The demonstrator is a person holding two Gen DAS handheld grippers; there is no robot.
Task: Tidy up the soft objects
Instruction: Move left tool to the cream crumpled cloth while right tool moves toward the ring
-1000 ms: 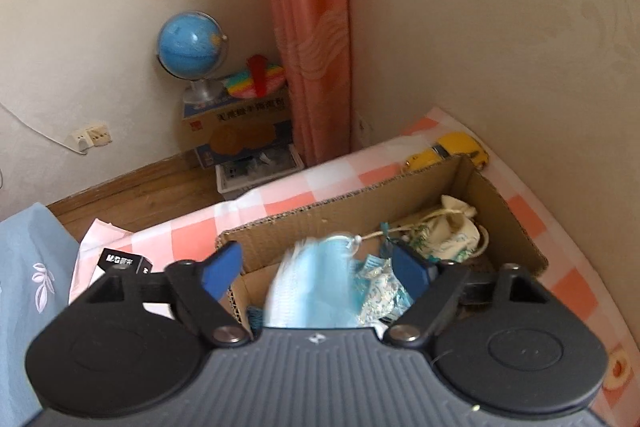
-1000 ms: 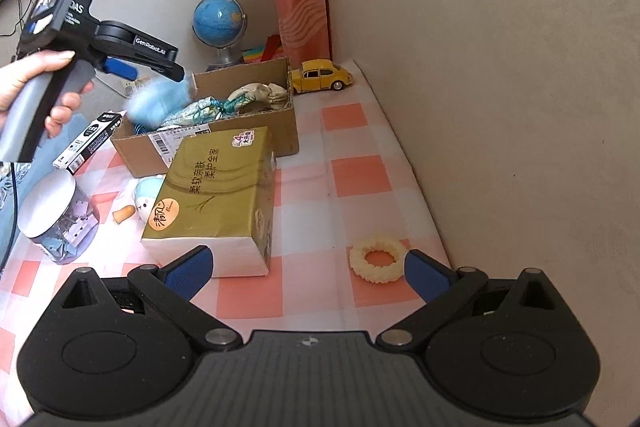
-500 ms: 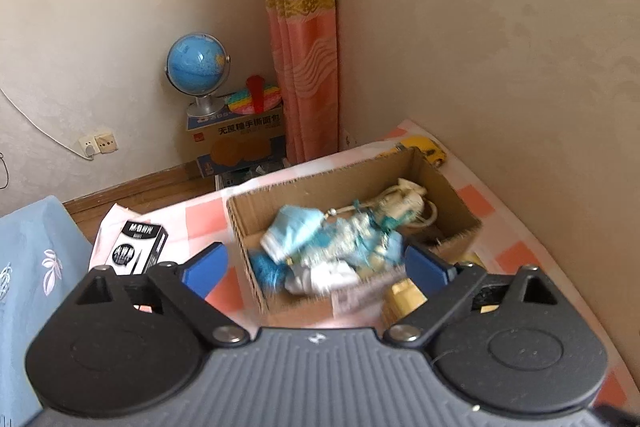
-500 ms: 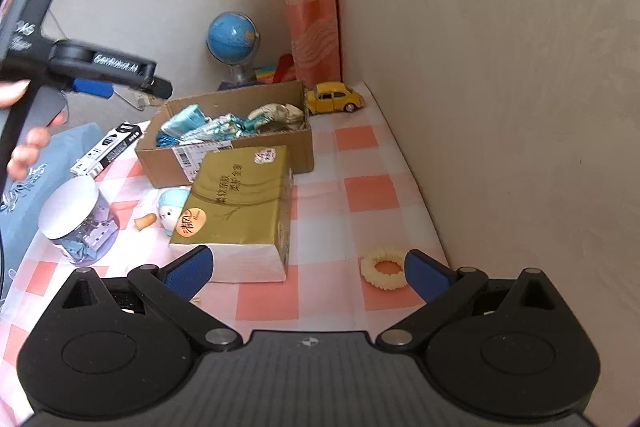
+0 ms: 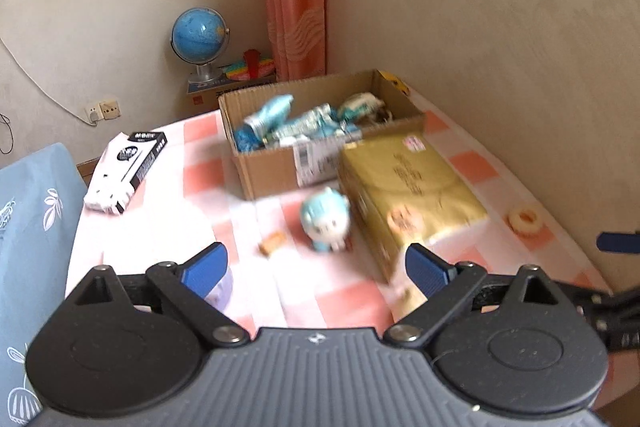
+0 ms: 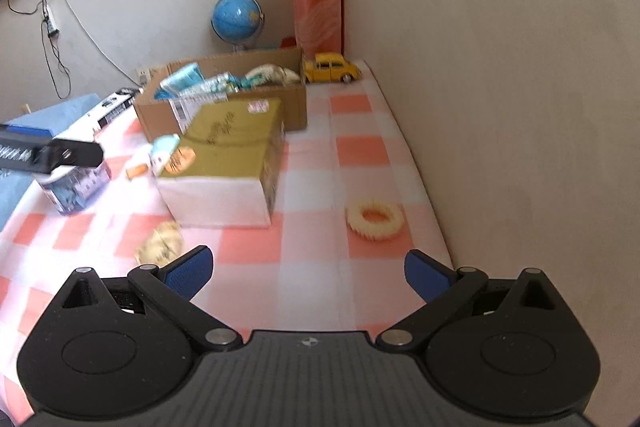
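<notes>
The step in hand looks like the gap between one pick and the next: the cardboard box (image 5: 320, 131) at the back of the table (image 6: 312, 267) already holds a heap of bluish soft things, and several soft pieces lie outside it. The left gripper (image 5: 316, 265) hangs above the near part of the checked cloth with its fingers (image 5: 204, 263) spread wide and nothing between them; the small blue plush toy (image 5: 326, 219) sits just ahead of it, touching or nearly touching the side of the gold tissue pack (image 5: 412, 187). The right gripper (image 6: 308, 271) is likewise wide open and empty, low over the cloth, with the cream scrunchie (image 6: 374, 219) just ahead of its right finger and a crumpled beige soft piece (image 6: 160, 243) just beyond its left finger. Judging by this layout, the next move calls for lowering one pair of fingers around the nearest soft item, probably the plush for the left or the scrunchie for the right, closing gently, then carrying it to the box. The plush stands hard against the tissue pack, so one finger may have little room on that side. The yellow toy car (image 6: 330, 67) and the clear jar (image 6: 72, 183) look hard and are likely to stay out.
</notes>
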